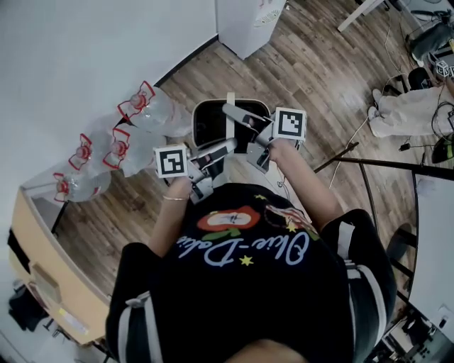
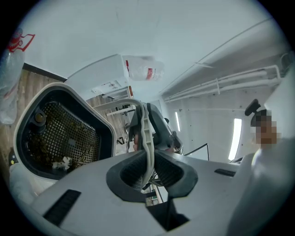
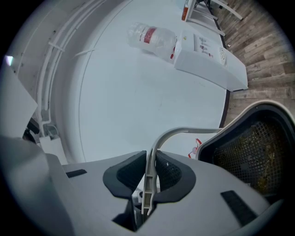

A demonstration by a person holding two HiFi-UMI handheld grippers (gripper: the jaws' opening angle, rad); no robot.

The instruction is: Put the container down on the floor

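Note:
The container (image 1: 206, 117) is a white bin with a black inside and a mesh basket (image 2: 64, 133) holding bits of debris. It is in front of the person, over the wooden floor; whether it touches the floor I cannot tell. A thin grey handle (image 1: 230, 105) arches over it. My left gripper (image 1: 221, 150) is shut on the handle (image 2: 146, 133), which stands pinched between its ribbed pads. My right gripper (image 1: 250, 129) is shut on the same handle (image 3: 150, 177) from the other side. The bin's rim (image 3: 251, 115) shows at the right of the right gripper view.
Several clear plastic bottles with red caps (image 1: 135, 106) lie on the floor at the left by a white wall. A white cabinet (image 1: 248, 21) stands beyond. A tan box (image 1: 50, 269) is at lower left. Black poles (image 1: 397, 164), cables and a seated person (image 1: 404, 110) fill the right.

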